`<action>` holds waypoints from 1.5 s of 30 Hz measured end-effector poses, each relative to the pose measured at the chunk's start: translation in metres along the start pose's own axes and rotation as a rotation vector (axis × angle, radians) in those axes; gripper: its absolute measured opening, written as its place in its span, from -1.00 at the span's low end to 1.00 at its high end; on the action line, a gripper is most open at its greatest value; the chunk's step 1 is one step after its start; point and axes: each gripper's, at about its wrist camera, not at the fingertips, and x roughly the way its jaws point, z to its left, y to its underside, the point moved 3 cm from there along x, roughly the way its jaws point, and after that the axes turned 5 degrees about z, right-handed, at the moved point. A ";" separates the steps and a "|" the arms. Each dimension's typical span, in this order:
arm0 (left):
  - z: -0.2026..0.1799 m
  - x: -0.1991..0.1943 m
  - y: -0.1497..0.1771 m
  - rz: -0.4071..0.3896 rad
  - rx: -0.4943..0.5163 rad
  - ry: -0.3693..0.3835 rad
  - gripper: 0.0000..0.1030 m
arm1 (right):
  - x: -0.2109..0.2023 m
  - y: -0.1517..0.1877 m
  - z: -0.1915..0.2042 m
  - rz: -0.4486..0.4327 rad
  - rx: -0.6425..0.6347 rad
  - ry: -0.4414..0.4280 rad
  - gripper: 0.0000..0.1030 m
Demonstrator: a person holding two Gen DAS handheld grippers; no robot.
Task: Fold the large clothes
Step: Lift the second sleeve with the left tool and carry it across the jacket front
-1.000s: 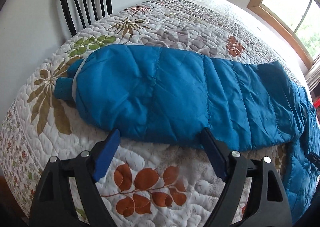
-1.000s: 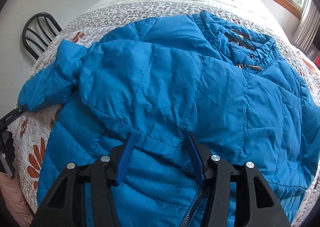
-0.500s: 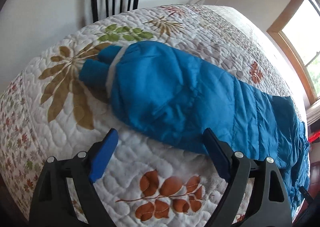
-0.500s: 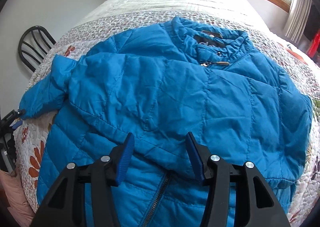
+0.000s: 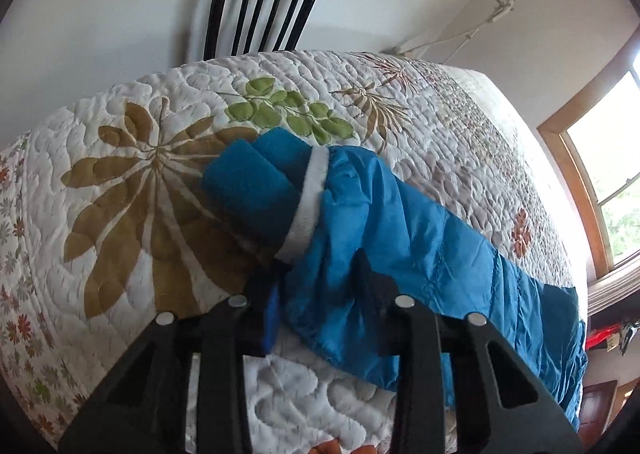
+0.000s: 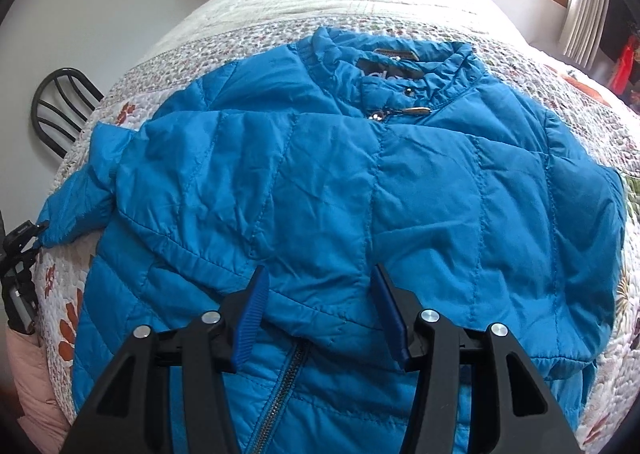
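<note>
2 grippers at jacket (image 6: 360, 190) on bed (image 5: 140, 126). Left gripper (image 5: 316, 294) jaws just closing, pinching sleeve (image 5: 400, 238) near cuff (image 5: 252, 182). Right gripper (image 6: 320, 310) half spread, hovering over folded front. Step: sleeve fold. Next: likely lift sleeve, carry across body.
</note>
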 end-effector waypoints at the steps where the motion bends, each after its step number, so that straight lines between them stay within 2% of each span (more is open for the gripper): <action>1: -0.001 -0.002 0.000 -0.011 0.006 0.002 -0.53 | -0.004 0.002 -0.006 -0.008 0.010 0.003 0.03; 4: -0.014 -0.013 0.003 -0.064 0.036 0.010 -0.69 | -0.011 0.006 -0.026 -0.023 0.050 0.037 0.03; 6: -0.032 -0.030 0.007 -0.106 0.076 0.051 -0.72 | -0.004 0.009 -0.037 0.001 0.062 0.049 0.04; 8: -0.057 -0.053 0.015 -0.144 0.139 0.108 -0.74 | 0.003 0.010 -0.043 0.010 0.072 0.019 0.03; 12: -0.138 -0.111 0.045 -0.237 0.353 0.238 -0.76 | -0.018 0.015 -0.051 -0.034 0.083 -0.009 0.02; 16: -0.226 -0.134 0.091 -0.224 0.568 0.344 -0.76 | -0.060 0.032 -0.077 -0.114 0.110 0.079 0.03; 20: -0.305 -0.124 0.157 -0.145 0.742 0.435 -0.76 | -0.088 0.058 -0.117 -0.163 0.203 0.145 0.03; 26: -0.391 -0.105 0.263 -0.003 0.936 0.549 -0.76 | -0.106 0.112 -0.183 -0.203 0.392 0.149 0.03; 29: -0.419 -0.084 0.308 0.094 1.029 0.588 -0.73 | -0.097 0.126 -0.206 -0.195 0.456 0.109 0.03; 31: -0.432 -0.058 0.337 0.211 1.101 0.576 -0.59 | -0.090 0.128 -0.213 -0.180 0.472 0.093 0.03; 33: -0.432 -0.038 0.360 0.336 1.128 0.564 -0.54 | -0.084 0.128 -0.215 -0.172 0.472 0.081 0.03; 34: -0.430 -0.032 0.366 0.379 1.139 0.565 -0.53 | -0.083 0.128 -0.214 -0.171 0.470 0.077 0.03; 35: -0.426 -0.032 0.369 0.388 1.143 0.567 -0.40 | -0.083 0.128 -0.213 -0.173 0.465 0.073 0.03; 38: -0.409 -0.053 0.354 0.302 1.136 0.620 0.25 | -0.091 0.130 -0.209 -0.190 0.446 0.068 0.03; 40: -0.403 -0.072 0.335 0.196 1.146 0.579 0.30 | -0.097 0.128 -0.201 -0.202 0.417 0.073 0.03; 43: -0.394 -0.083 0.312 0.028 1.139 0.417 0.28 | -0.106 0.120 -0.180 -0.211 0.352 0.081 0.04; 45: -0.386 -0.080 0.296 0.001 1.120 0.353 0.28 | -0.108 0.109 -0.162 -0.206 0.304 0.063 0.07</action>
